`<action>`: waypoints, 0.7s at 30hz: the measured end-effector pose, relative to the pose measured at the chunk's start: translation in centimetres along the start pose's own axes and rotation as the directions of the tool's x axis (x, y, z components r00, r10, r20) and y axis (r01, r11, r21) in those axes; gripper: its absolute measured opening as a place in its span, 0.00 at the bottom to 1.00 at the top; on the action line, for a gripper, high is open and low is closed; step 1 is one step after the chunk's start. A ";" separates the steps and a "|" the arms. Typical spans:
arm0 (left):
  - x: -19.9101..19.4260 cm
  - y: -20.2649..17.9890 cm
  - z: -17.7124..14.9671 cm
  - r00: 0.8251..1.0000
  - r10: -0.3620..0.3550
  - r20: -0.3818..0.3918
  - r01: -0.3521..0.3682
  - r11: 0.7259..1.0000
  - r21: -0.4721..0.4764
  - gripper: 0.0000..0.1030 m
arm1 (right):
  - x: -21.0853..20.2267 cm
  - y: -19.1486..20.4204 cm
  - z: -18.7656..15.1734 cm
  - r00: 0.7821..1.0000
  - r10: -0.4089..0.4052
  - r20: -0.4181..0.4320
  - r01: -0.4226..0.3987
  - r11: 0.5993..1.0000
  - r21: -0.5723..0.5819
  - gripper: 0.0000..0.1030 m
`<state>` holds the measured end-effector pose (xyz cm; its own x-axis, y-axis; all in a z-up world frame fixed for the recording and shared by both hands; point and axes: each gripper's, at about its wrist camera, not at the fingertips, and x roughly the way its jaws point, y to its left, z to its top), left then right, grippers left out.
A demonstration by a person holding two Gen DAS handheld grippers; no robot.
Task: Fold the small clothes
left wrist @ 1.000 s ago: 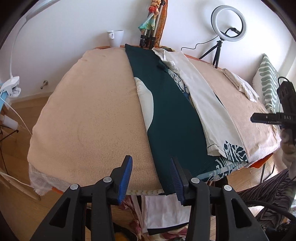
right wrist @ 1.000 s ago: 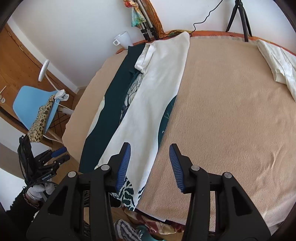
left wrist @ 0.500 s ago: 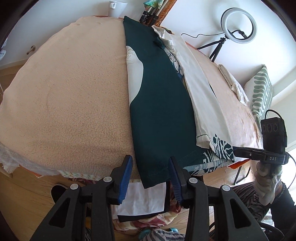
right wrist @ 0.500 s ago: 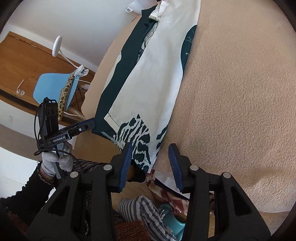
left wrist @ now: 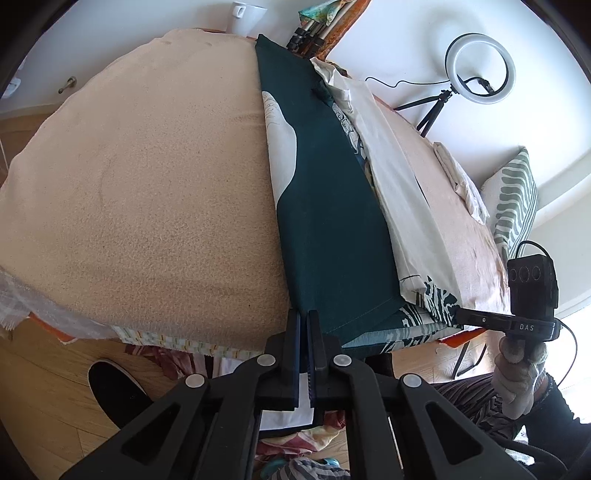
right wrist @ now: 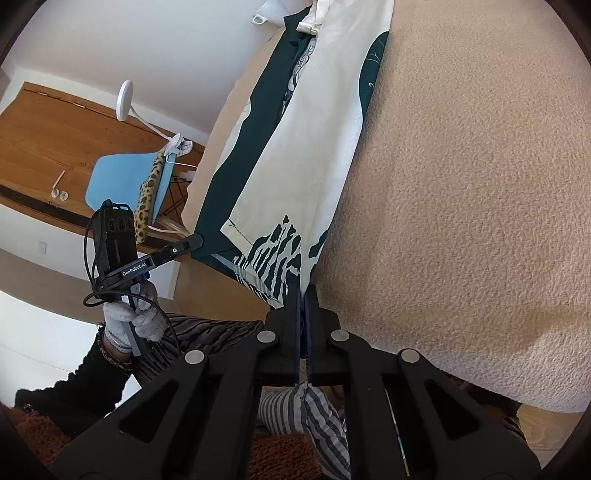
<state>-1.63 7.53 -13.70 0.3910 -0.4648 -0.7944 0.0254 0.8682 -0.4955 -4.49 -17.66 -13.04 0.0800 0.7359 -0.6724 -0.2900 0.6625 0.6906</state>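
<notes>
A dark green and cream patterned garment [left wrist: 328,221] lies folded in a long strip down the middle of the beige table cover [left wrist: 147,184], its near hem at the table's front edge. It also shows in the right wrist view [right wrist: 295,155]. My left gripper [left wrist: 304,317] is shut on the garment's near left corner, on the dark green panel. My right gripper [right wrist: 302,291] is shut on the near right corner, at the cream panel with the dark zebra-like print. Each gripper shows in the other's view, the right one [left wrist: 461,315] and the left one [right wrist: 197,240].
A folded white cloth [left wrist: 461,181] lies at the far right of the table, by a striped pillow [left wrist: 513,206]. A ring light [left wrist: 480,70] and a mug [left wrist: 247,14] stand at the back. Clothes lie piled on the floor [right wrist: 310,413] below the front edge. A blue chair [right wrist: 125,181] stands to the left.
Both grippers have moved down to the garment's near hem and closed, the left on the left corner and the right on the right corner. They were open before.
</notes>
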 end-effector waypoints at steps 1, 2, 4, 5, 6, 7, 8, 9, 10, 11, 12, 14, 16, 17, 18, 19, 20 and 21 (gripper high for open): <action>0.1 0.1 0.0 1.000 0.000 -0.006 0.000 1.000 -0.004 0.00 | 0.3 -0.1 0.0 1.000 -0.011 -0.008 0.011 1.000 -0.004 0.03; 0.0 0.1 0.1 1.000 -0.003 -0.003 0.003 1.000 -0.008 0.00 | 0.7 -0.3 -0.1 1.000 -0.019 -0.018 0.019 1.000 0.001 0.03; -0.6 0.1 0.2 1.000 -0.014 0.014 0.014 1.000 -0.012 0.00 | 1.0 -0.5 0.1 1.000 -0.018 -0.025 0.018 1.000 0.016 0.03; -0.9 0.0 0.4 0.999 -0.021 0.026 0.021 1.000 -0.016 0.00 | 0.9 -0.4 0.2 1.000 -0.010 -0.022 0.011 1.000 0.018 0.03; -1.1 -0.1 0.6 0.999 -0.027 0.034 0.028 0.999 -0.019 0.00 | 0.6 -0.4 0.4 1.000 0.001 -0.015 -0.001 1.000 0.018 0.03; -1.3 -0.2 0.9 0.999 -0.031 0.041 0.032 0.999 -0.019 0.00 | 0.3 -0.3 0.5 1.000 0.017 -0.006 -0.017 1.000 0.019 0.03; -1.5 -0.3 1.2 0.998 -0.036 0.048 0.037 0.999 -0.020 0.00 | 0.1 -0.2 0.7 1.000 0.030 0.003 -0.030 0.999 0.021 0.03; -1.6 -0.5 1.5 0.998 -0.042 0.054 0.043 0.999 -0.020 0.00 | -0.2 -0.1 0.9 0.999 0.040 0.013 -0.040 0.999 0.024 0.03; -1.7 -0.7 1.9 0.997 -0.046 0.061 0.048 0.999 -0.020 0.00 | -0.4 -0.1 1.2 0.999 0.049 0.022 -0.050 0.998 0.028 0.03; -1.7 -1.0 2.3 0.996 -0.051 0.068 0.052 0.999 -0.017 0.00 | -0.6 0.0 1.4 0.998 0.057 0.031 -0.058 0.998 0.033 0.03; -1.8 -1.2 2.7 0.996 -0.053 0.074 0.055 0.998 -0.015 0.00 | -0.8 -0.1 1.8 0.997 0.063 0.041 -0.065 0.997 0.037 0.03; -1.9 -1.9 3.7 0.994 -0.059 0.087 0.060 0.998 -0.011 0.00 | -1.1 -0.2 2.4 0.996 0.073 0.057 -0.075 0.996 0.040 0.03; -2.0 -2.4 4.8 0.993 -0.061 0.100 0.061 0.998 -0.003 0.00 | -1.5 -0.1 3.3 0.994 0.073 0.075 -0.076 0.996 0.040 0.03; -2.0 -2.6 5.4 0.993 -0.058 0.107 0.058 0.998 0.000 0.00 | -1.7 0.0 3.7 0.994 0.075 0.085 -0.078 0.996 0.041 0.03; -1.9 -2.8 6.1 0.992 -0.057 0.114 0.057 0.998 0.001 0.00 | -1.9 0.0 4.2 0.993 0.076 0.094 -0.080 0.996 0.042 0.03; -1.8 -3.0 6.8 0.991 -0.058 0.121 0.058 0.998 0.001 0.00 | -2.1 0.1 4.7 0.992 0.075 0.103 -0.079 0.996 0.042 0.03; -1.7 -3.1 7.5 0.990 -0.056 0.126 0.057 0.998 0.001 0.00 | -2.3 0.1 5.3 0.991 0.072 0.112 -0.077 0.996 0.043 0.03; -1.6 -3.2 8.3 0.990 -0.054 0.132 0.055 0.998 -0.001 0.00 | -2.5 0.0 5.9 0.990 0.070 0.120 -0.076 0.996 0.046 0.03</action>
<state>5.25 6.92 -7.90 0.5067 -0.4845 -0.7131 0.0460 0.8412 -0.5388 0.94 -18.66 -9.82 0.1734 0.7919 -0.5855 -0.2508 0.6104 0.7514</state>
